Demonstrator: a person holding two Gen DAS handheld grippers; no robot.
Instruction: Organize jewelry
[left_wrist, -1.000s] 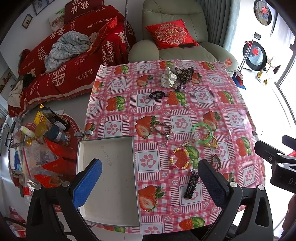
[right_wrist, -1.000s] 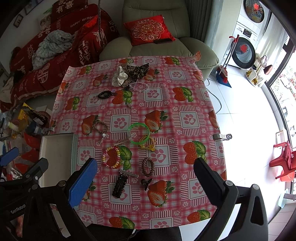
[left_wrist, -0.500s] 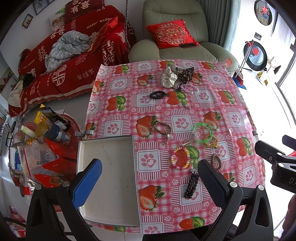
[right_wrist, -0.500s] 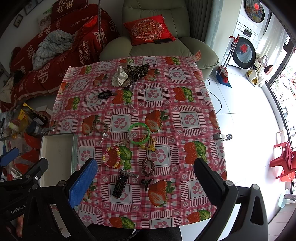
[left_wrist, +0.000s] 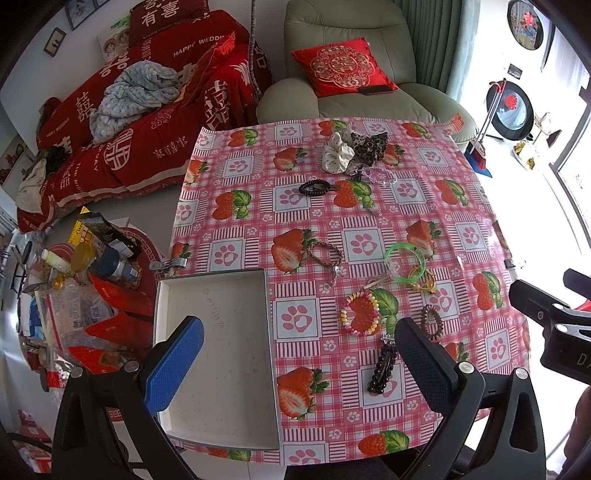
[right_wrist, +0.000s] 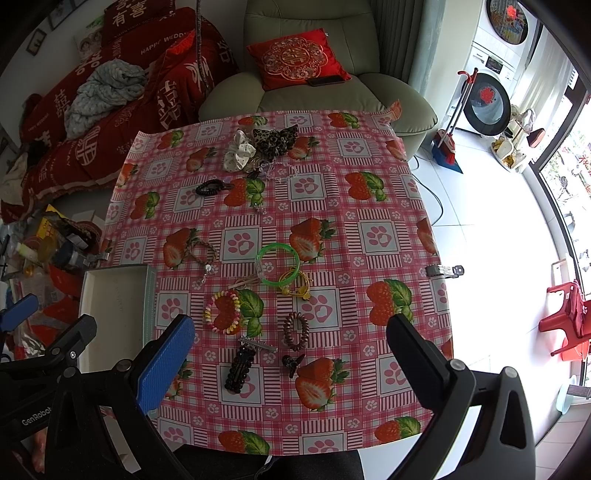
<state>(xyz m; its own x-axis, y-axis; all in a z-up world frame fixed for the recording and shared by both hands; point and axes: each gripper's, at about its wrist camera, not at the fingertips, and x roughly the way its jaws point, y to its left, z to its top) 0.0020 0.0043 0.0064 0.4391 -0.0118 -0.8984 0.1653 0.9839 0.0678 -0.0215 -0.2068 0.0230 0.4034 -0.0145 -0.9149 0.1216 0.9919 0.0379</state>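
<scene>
**Readable writing in the room**

The red bedspread (left_wrist: 155, 122) on the sofa carries white lettering: "HAPPY WEDDI…" near its upper edge, cut off by a fold, with large Chinese characters including 囍 scattered over it. The red pillow (left_wrist: 166, 14) at the top shows 有喜. In the right wrist view, the body of the left hand-held gripper (right_wrist: 37, 410) bears the white brand "GenRobot". Faint handwriting inside the white tray (left_wrist: 218, 332) on the desk is too small to read.
</scene>
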